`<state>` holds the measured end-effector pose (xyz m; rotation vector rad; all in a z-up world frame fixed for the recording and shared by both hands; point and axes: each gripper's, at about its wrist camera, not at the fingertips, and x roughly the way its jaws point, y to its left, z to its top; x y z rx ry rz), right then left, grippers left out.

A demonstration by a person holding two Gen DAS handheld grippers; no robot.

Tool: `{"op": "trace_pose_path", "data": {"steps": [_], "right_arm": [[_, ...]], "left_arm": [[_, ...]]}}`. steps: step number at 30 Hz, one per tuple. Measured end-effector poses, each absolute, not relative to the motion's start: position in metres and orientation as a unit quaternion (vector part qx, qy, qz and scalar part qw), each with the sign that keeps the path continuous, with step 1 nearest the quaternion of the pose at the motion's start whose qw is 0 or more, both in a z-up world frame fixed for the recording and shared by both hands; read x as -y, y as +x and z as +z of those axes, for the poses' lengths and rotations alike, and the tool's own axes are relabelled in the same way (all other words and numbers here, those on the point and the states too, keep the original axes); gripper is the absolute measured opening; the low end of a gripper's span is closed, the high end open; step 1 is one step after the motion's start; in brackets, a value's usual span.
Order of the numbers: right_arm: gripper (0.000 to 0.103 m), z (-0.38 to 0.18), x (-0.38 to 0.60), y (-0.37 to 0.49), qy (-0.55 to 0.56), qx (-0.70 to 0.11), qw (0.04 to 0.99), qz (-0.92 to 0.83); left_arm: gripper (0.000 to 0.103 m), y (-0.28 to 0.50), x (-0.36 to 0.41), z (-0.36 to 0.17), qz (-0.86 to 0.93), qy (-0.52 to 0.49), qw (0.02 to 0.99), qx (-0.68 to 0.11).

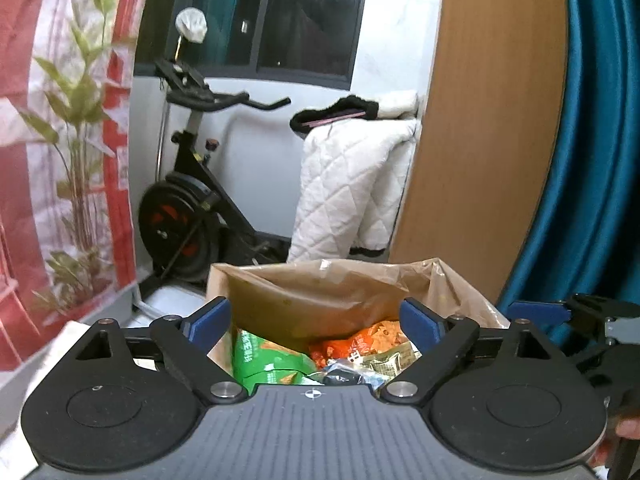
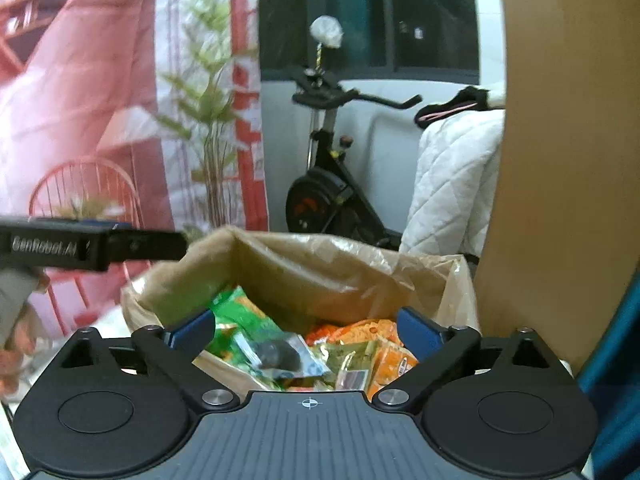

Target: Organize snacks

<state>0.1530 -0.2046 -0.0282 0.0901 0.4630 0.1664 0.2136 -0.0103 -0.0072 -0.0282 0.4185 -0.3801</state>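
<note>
An open brown paper bag (image 1: 320, 288) stands in front of both grippers; it also shows in the right wrist view (image 2: 320, 268). Inside lie a green snack packet (image 1: 260, 360), an orange packet (image 1: 360, 340) and a pale blue packet with a dark print (image 2: 280, 354). The green packet (image 2: 240, 316) and orange packet (image 2: 380, 340) also show in the right wrist view. My left gripper (image 1: 316, 324) is open and empty above the bag's near side. My right gripper (image 2: 306, 330) is open and empty over the bag's mouth. The left gripper's body (image 2: 80, 244) shows at the left of the right wrist view.
An exercise bike (image 1: 192, 208) stands behind the bag by a window. A white quilted blanket (image 1: 348, 184) hangs beside a wooden panel (image 1: 488, 140). A teal curtain (image 1: 592, 160) is at the right. A red-and-white printed backdrop with a plant (image 2: 120, 120) is at the left.
</note>
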Motion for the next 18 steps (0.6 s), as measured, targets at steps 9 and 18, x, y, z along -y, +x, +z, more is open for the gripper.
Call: {"op": "trace_pose_path", "data": {"steps": [9,18], "right_arm": [[0.102,-0.011,0.212,0.122,0.097,-0.204,0.973,0.042],[0.102,0.002,0.205,0.093,0.108,-0.185,0.976,0.035]], "left_arm": [[0.096,0.178,0.0,0.019,-0.147,-0.014,0.973,-0.177],[0.099,0.15,-0.004,0.036,-0.123,-0.012,0.981,-0.148]]}}
